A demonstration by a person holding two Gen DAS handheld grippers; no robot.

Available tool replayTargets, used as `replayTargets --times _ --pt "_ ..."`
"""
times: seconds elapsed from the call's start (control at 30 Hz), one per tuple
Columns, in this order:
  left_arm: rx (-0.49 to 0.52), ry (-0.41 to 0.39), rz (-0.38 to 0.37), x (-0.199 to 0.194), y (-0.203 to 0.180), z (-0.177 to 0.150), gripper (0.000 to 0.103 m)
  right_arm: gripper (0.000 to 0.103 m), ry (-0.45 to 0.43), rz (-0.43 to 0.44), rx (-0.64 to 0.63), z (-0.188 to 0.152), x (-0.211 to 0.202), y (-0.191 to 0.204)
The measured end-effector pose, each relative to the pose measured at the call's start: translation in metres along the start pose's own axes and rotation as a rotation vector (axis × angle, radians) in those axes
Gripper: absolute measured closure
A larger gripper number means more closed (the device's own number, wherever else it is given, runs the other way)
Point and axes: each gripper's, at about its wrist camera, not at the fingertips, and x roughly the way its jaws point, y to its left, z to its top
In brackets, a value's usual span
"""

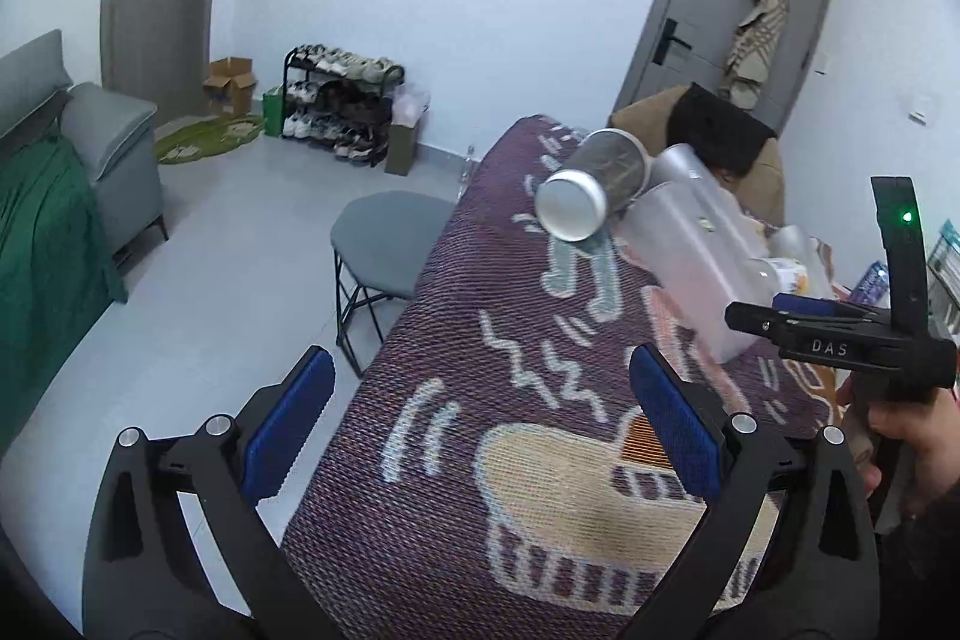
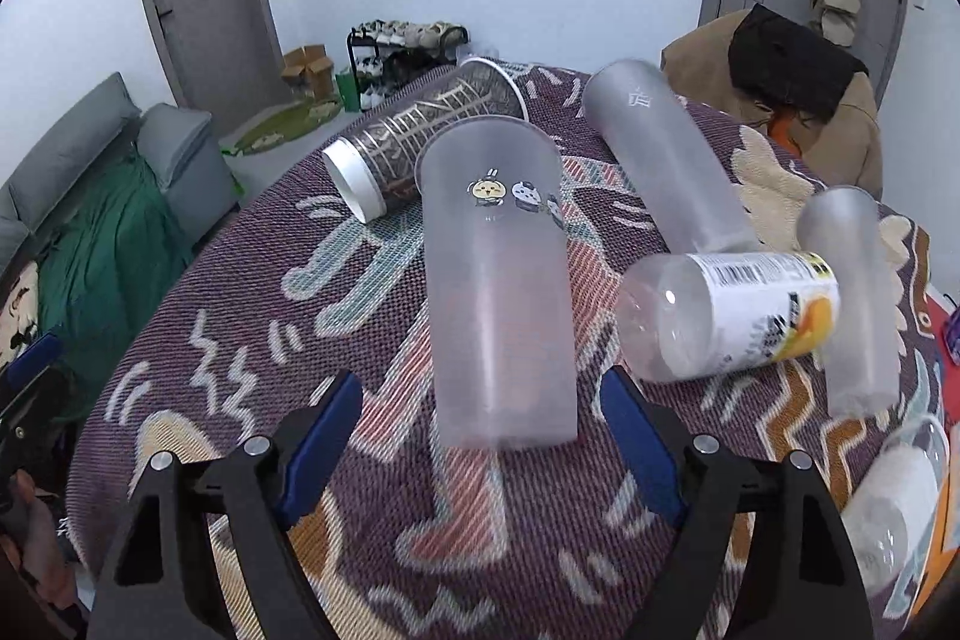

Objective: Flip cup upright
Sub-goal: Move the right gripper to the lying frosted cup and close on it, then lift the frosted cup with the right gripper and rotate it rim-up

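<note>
A patterned woven cloth [image 2: 372, 316] covers my worktop, grey doors behind. The frosted cup [image 2: 498, 280] (cartoon stickers) lies on its side ahead of my right gripper [image 2: 483, 436], jaws wide; left gripper [image 1: 480, 418] equally wide.

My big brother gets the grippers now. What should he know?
Left hand-held gripper: open, empty, over the table's near edge.
Right hand-held gripper: open, empty, its fingers either side of the cartoon cup.
That frosted cup lies on its side on the patterned cloth, base toward the gripper. The other cups and a bottle lie tipped over too.
Done: nothing upright yet.
Left: grip the cartoon cup and stand it up.
</note>
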Motion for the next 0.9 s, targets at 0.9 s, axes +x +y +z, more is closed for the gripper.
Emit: replayTargets --times 0.9 --pt "0.020 0.016 -0.057 -0.001 -0.016 0.005 0.005 0.041 -0.020 0.110 0.122 -0.027 -0.028 -0.016"
